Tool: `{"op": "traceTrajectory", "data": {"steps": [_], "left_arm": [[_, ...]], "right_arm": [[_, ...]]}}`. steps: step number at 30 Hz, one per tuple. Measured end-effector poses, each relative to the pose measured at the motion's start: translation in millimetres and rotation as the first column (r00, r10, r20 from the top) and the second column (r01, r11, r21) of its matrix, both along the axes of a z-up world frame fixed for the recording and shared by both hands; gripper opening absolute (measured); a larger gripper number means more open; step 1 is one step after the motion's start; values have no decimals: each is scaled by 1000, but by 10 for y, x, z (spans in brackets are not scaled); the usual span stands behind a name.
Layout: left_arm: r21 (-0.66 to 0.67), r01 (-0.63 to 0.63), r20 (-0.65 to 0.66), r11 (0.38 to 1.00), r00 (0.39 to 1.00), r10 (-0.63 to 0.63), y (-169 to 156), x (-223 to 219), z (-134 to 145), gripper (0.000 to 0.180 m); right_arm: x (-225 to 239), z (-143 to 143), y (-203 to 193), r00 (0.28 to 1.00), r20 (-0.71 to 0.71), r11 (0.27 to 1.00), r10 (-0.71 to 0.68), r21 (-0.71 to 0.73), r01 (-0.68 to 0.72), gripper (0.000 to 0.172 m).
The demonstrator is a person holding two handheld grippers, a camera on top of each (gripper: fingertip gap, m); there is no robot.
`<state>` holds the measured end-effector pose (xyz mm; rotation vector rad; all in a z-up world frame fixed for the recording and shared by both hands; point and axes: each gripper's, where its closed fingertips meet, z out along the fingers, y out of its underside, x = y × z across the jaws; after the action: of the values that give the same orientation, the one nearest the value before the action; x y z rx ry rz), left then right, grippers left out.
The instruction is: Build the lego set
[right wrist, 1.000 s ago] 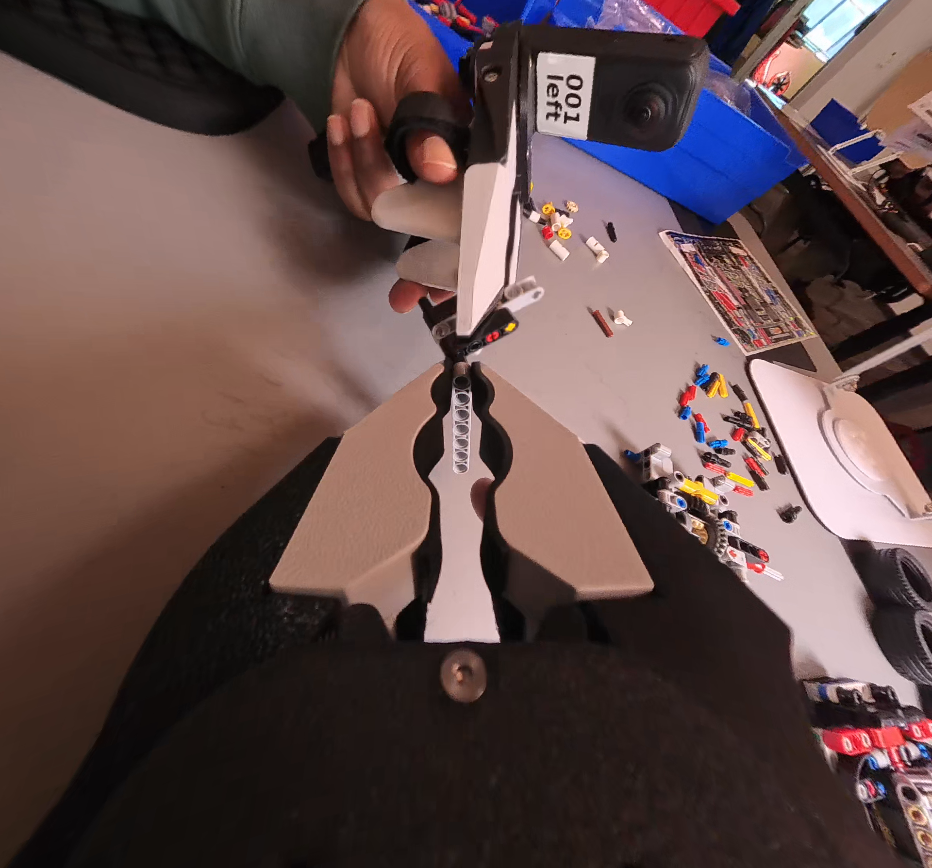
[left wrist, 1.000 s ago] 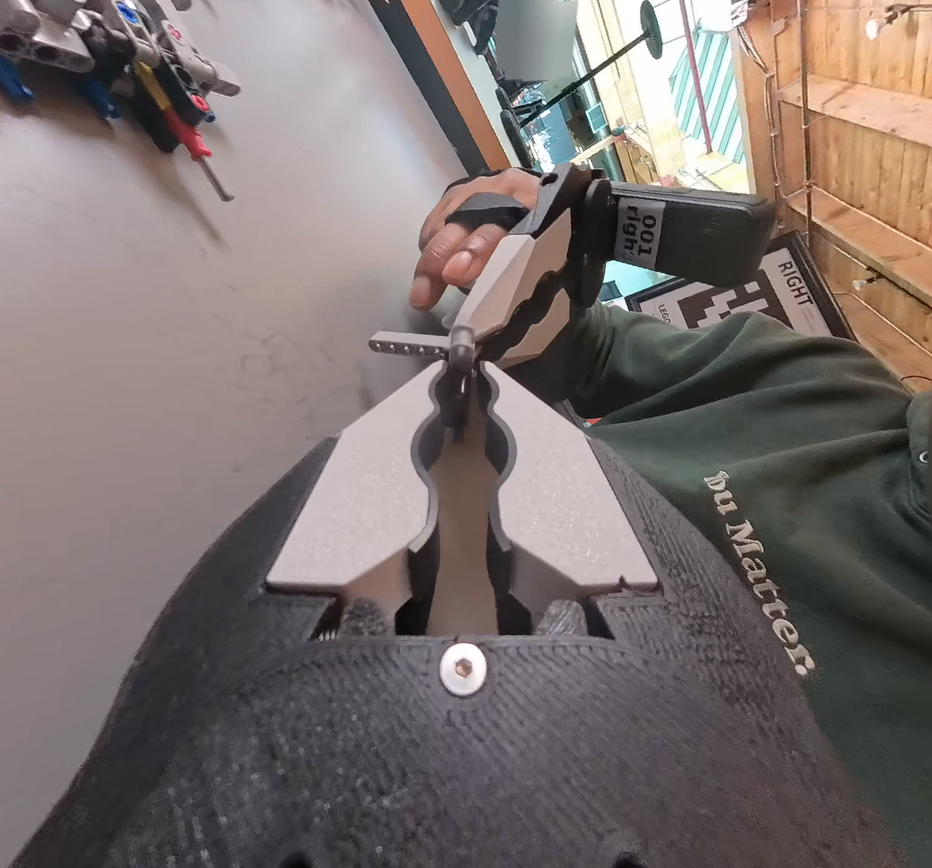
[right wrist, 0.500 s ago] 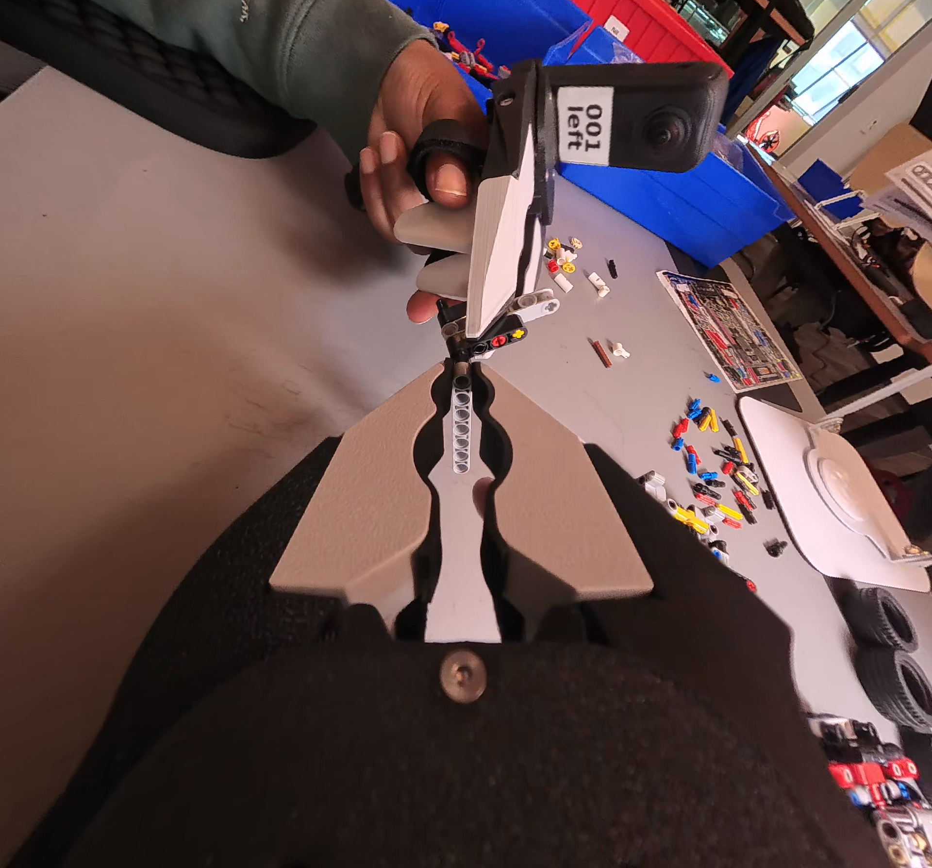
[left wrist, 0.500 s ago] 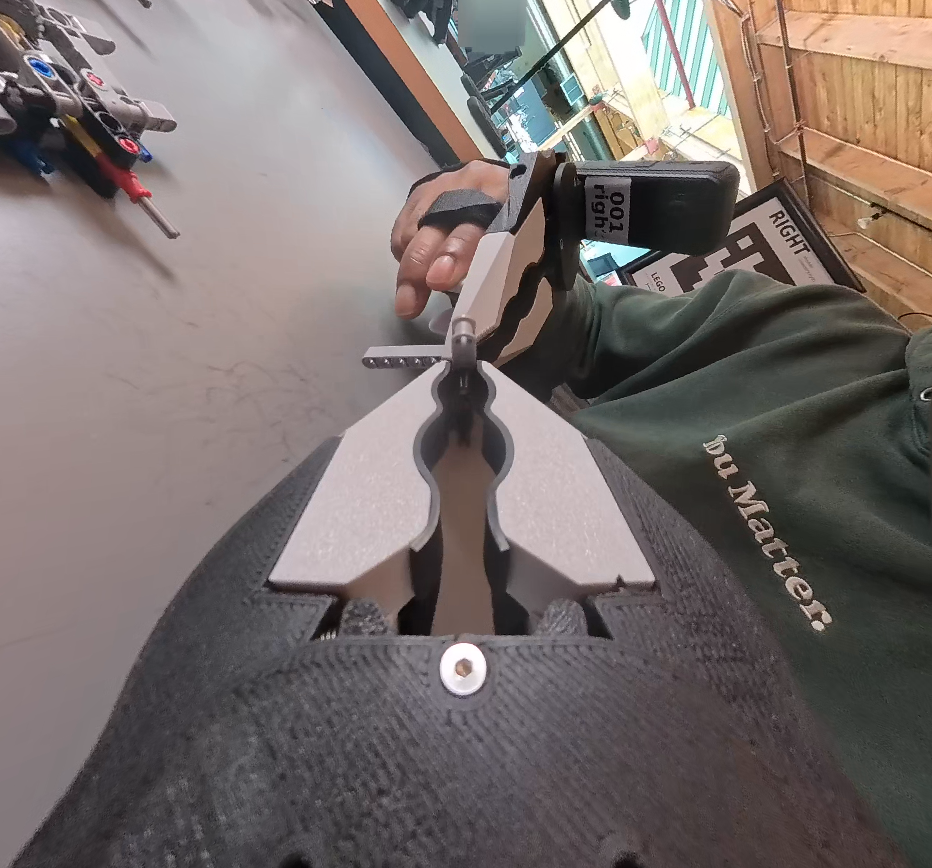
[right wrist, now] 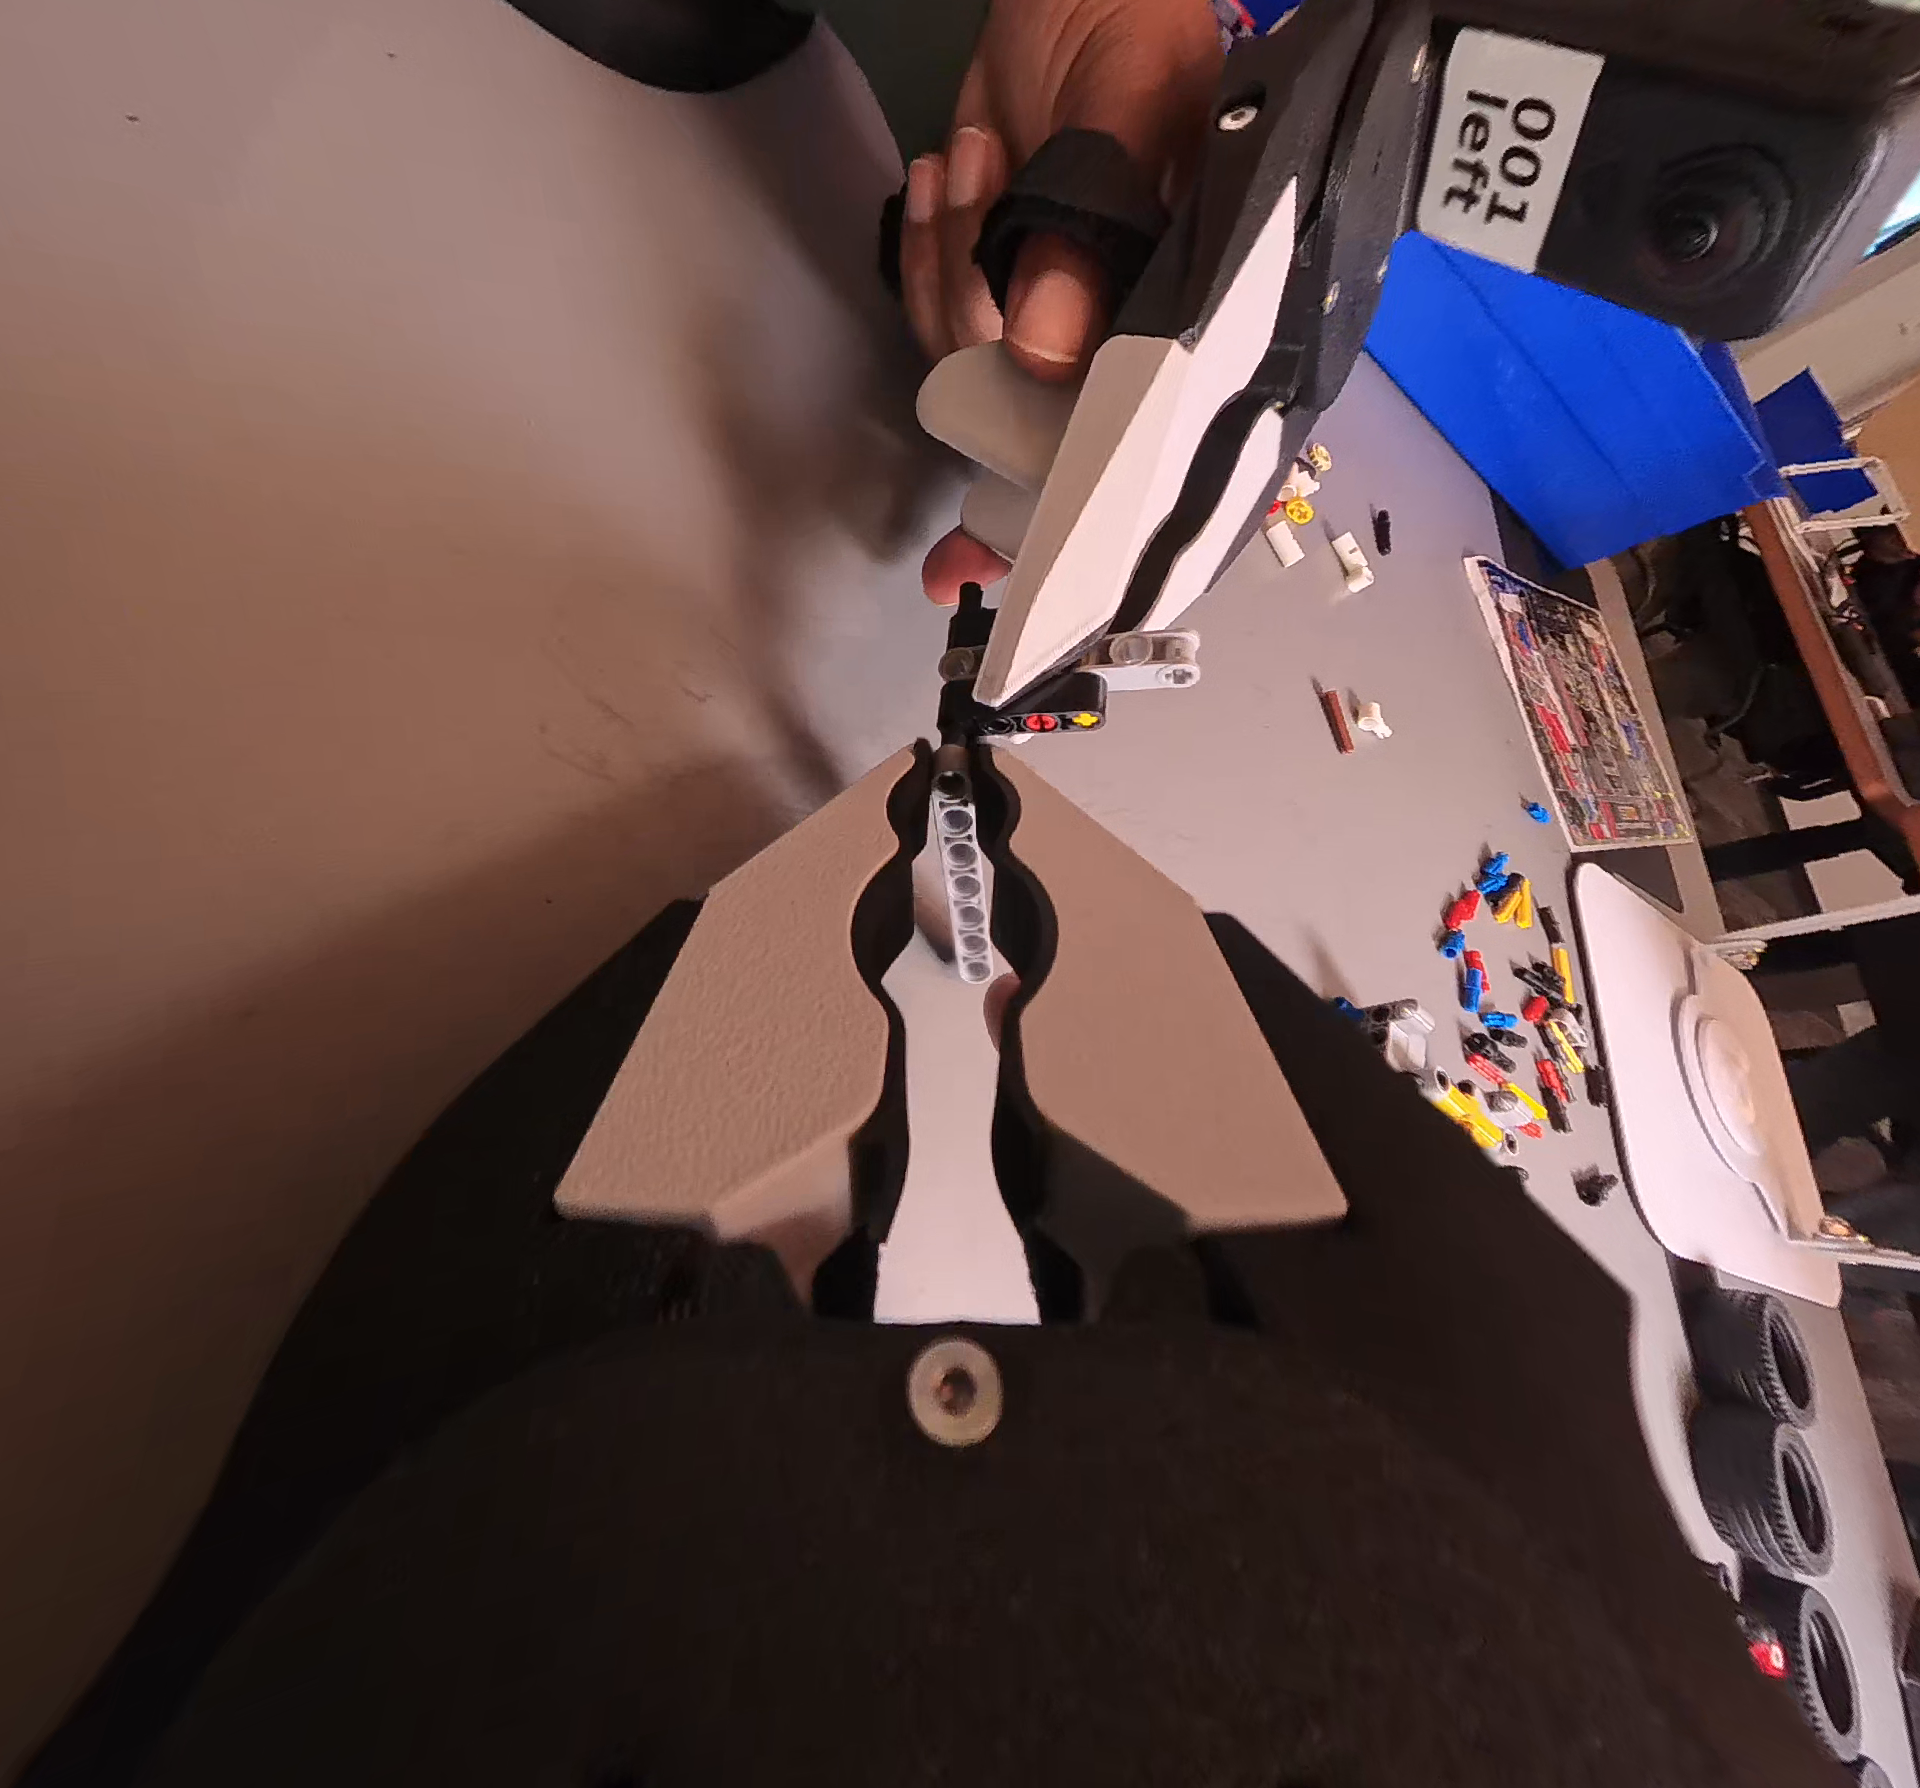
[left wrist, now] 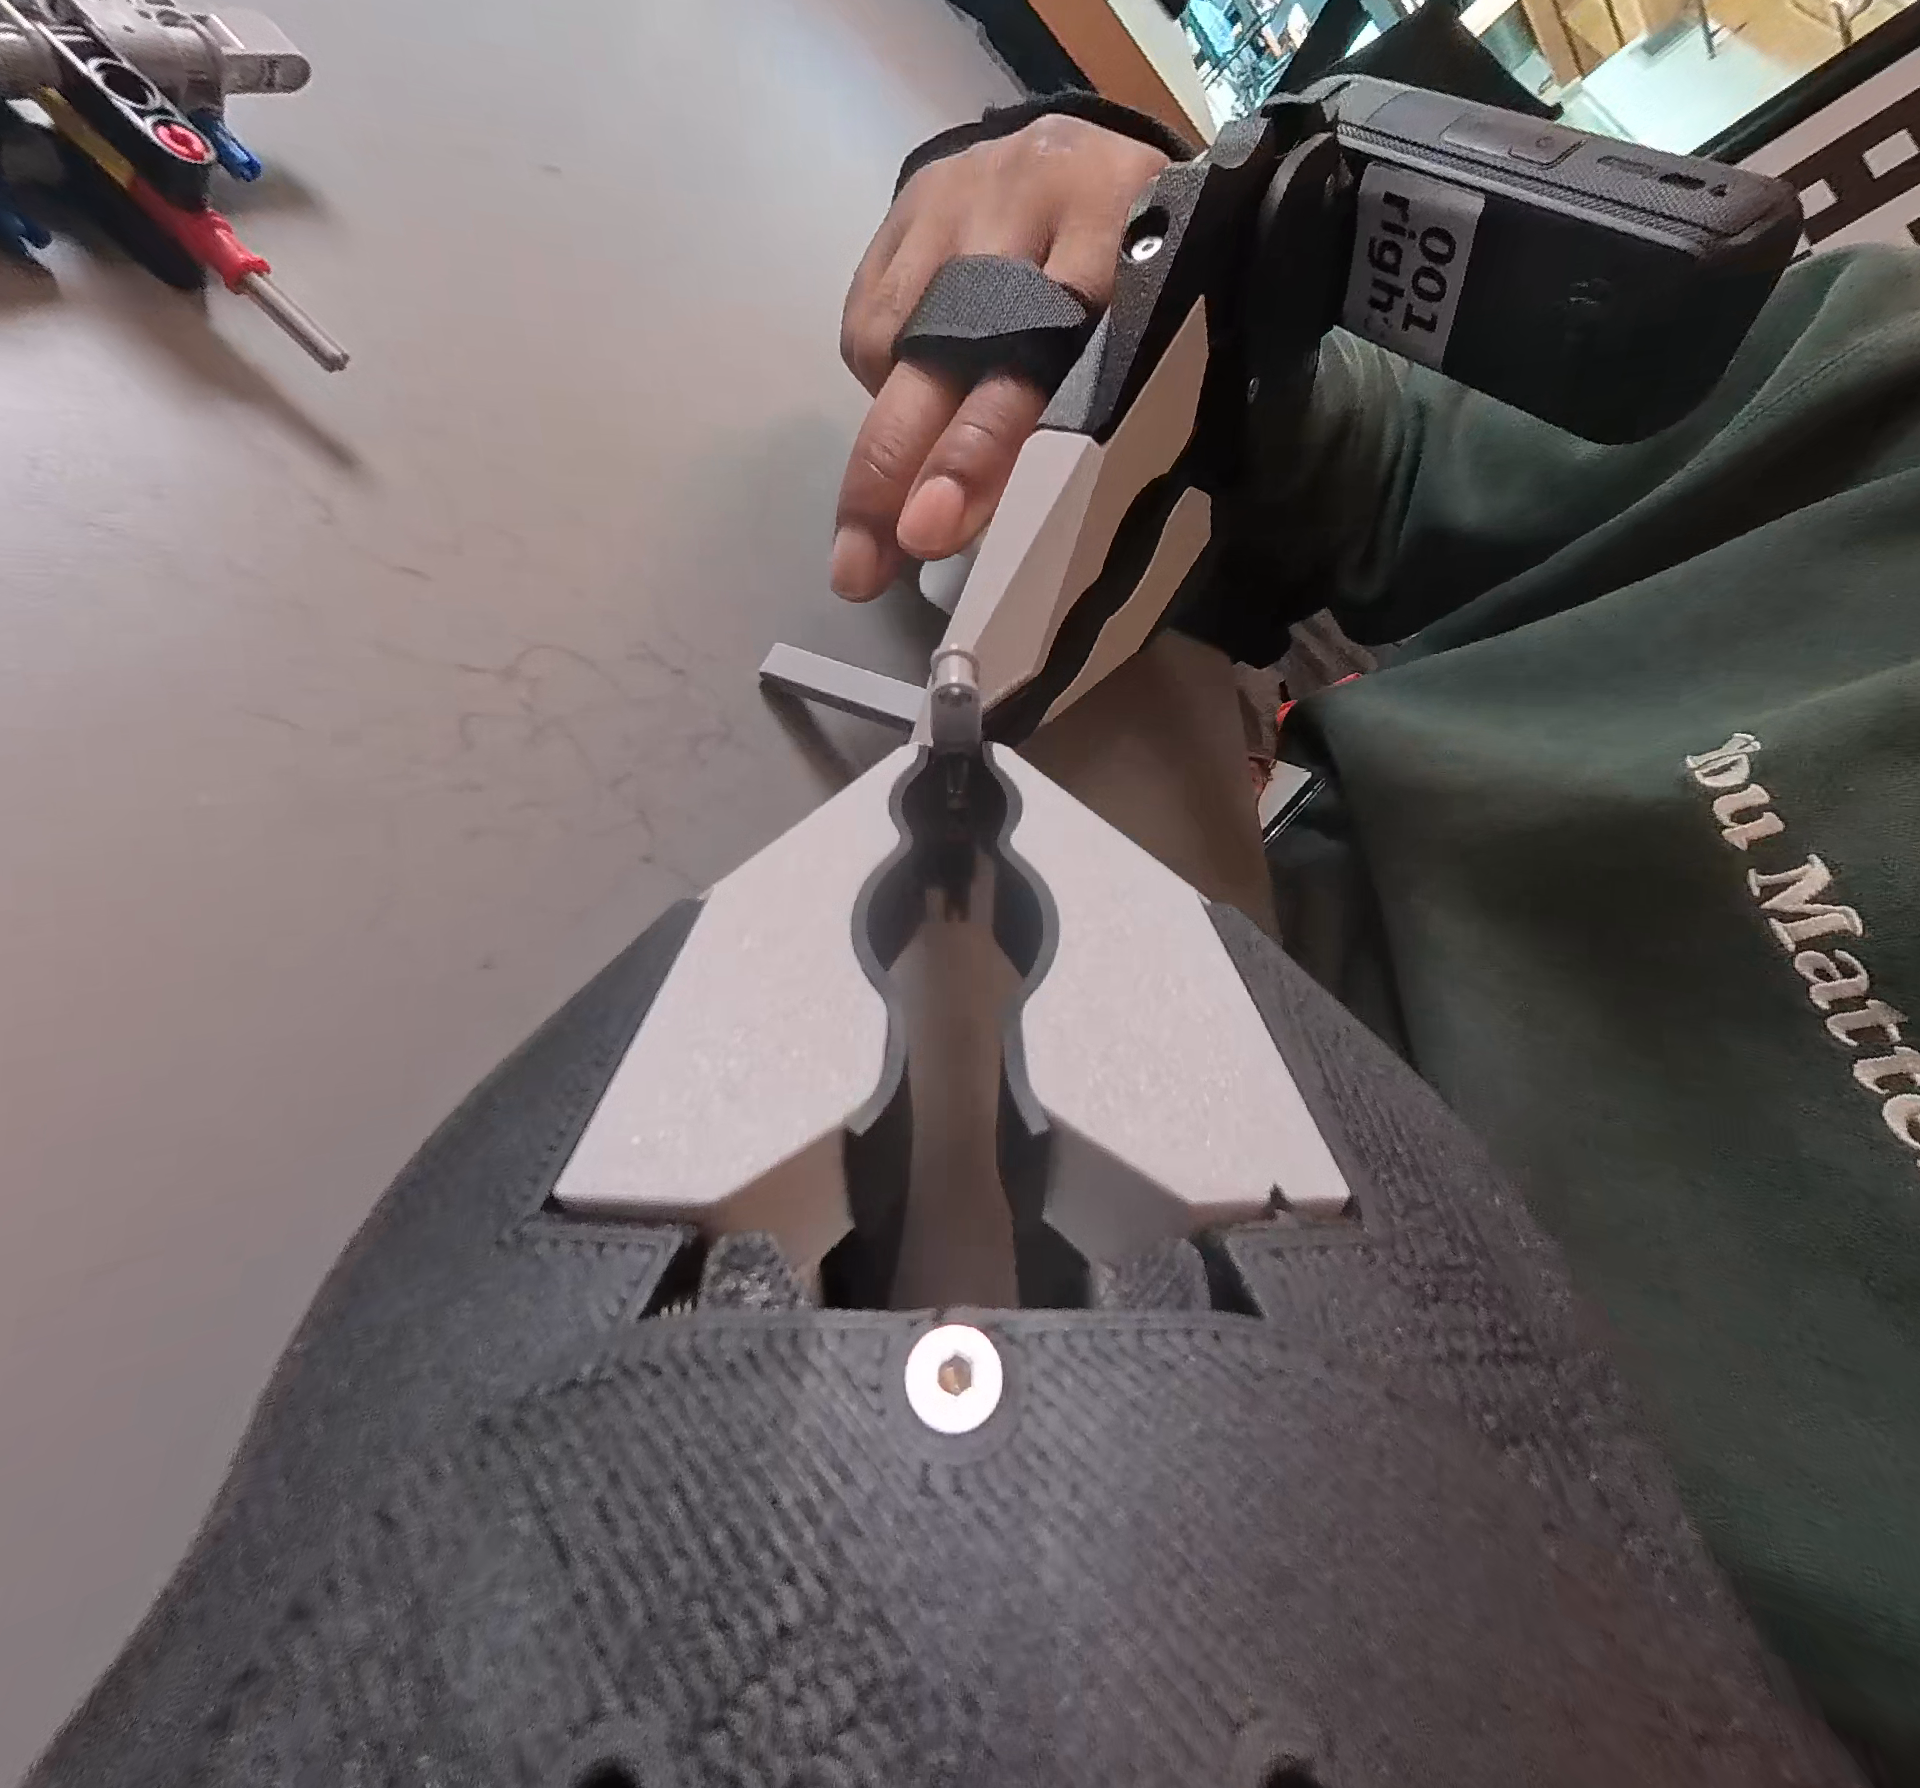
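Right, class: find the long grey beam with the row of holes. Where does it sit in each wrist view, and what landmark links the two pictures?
Left wrist view: the grey beam sticks out leftward, edge-on, from the right gripper just above centre.
Right wrist view: the beam runs lengthwise between this gripper's own fingers, holes facing the camera.
Shared landmark: the small black-and-grey assembly at the left gripper's tips, meeting the beam's end in both views.

Close, opposed wrist views, perhaps tilted

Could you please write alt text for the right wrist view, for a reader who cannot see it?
The right gripper pinches a grey holed beam at its fingertips, meeting a small black-and-grey brick assembly clamped by the left gripper. Behind, loose coloured pieces lie on the grey table.
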<state>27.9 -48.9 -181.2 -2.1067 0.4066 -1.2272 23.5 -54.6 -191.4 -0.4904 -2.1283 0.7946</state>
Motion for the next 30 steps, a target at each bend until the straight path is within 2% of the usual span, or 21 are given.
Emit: {"op": "traceTrajectory", "data": {"steps": [6, 11, 19, 23, 25, 28, 30], "left_arm": [[25, -6, -103, 1000, 995, 8, 8, -61, -91, 6], [35, -23, -79, 999, 997, 25, 25, -124, -43, 6], [25, -18, 93, 1000, 996, 16, 16, -130, 143, 6], [31, 9, 195, 999, 981, -15, -12, -70, 266, 6], [35, 27, 237, 999, 971, -34, -30, -26, 323, 6], [33, 33, 270, 999, 962, -40, -36, 1, 355, 6], [30, 25, 300, 999, 953, -33, -23, -9, 385, 6]], "right_arm": [[22, -139, 38, 998, 59, 999, -11, 47, 8, 7], [34, -147, 54, 996, 88, 1000, -20, 21, 19, 14], [32, 153, 149, 997, 61, 984, -57, -164, 66, 19], [10, 272, 67, 998, 34, 968, -45, -246, 52, 19], [-6, 305, 11, 999, -3, 972, -36, -230, 34, 17], [3, 400, -59, 998, -64, 978, -14, -208, 0, 3], [-5, 434, -44, 996, -89, 981, -23, -195, 5, 2]]}}
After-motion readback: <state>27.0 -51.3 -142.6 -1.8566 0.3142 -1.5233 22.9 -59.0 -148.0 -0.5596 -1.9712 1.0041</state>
